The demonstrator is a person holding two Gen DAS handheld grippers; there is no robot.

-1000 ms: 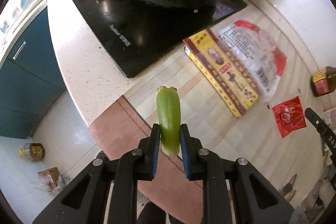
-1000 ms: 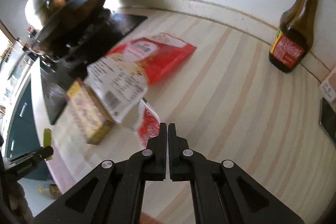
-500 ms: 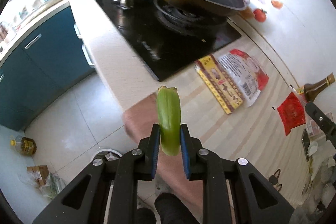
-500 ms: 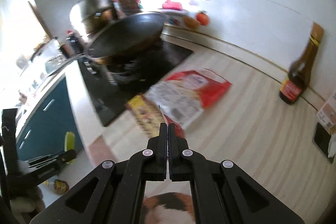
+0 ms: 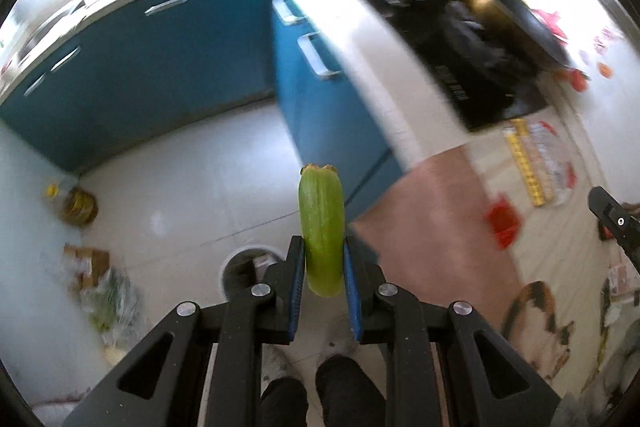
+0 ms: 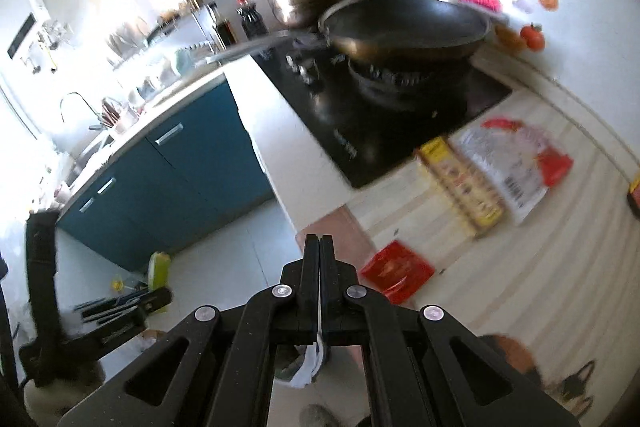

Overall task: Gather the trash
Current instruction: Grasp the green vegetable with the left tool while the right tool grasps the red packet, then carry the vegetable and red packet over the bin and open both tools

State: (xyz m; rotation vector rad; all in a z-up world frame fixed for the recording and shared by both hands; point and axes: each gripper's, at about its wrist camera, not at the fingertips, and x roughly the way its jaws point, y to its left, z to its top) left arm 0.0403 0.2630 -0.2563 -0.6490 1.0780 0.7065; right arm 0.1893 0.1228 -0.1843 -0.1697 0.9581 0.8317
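**Left gripper holding green scrap over floor; right gripper empty at counter edge**

While both views are motion-blurred, the main surfaces read clearly. Blue cabinets (image 5: 168,67) run under the white counter (image 6: 276,131), and a pale tiled floor (image 5: 180,179) lies below. A black hob (image 6: 380,123) sits in the counter with a dark pan (image 6: 408,31) on its burner. On the striped worktop lie a yellow box (image 6: 460,183), a clear-and-red bag (image 6: 508,163) touching it, and a red wrapper (image 6: 396,271) nearer the edge. A round bin (image 5: 244,271) stands on the floor, just beside the left gripper (image 5: 324,267) in its view. That gripper pinches a green scrap (image 5: 322,235) upright between blue pads (image 5: 295,287), clear of the counter. The right gripper (image 6: 319,247) has its fingers pressed together, holding nothing, near the wrapper.
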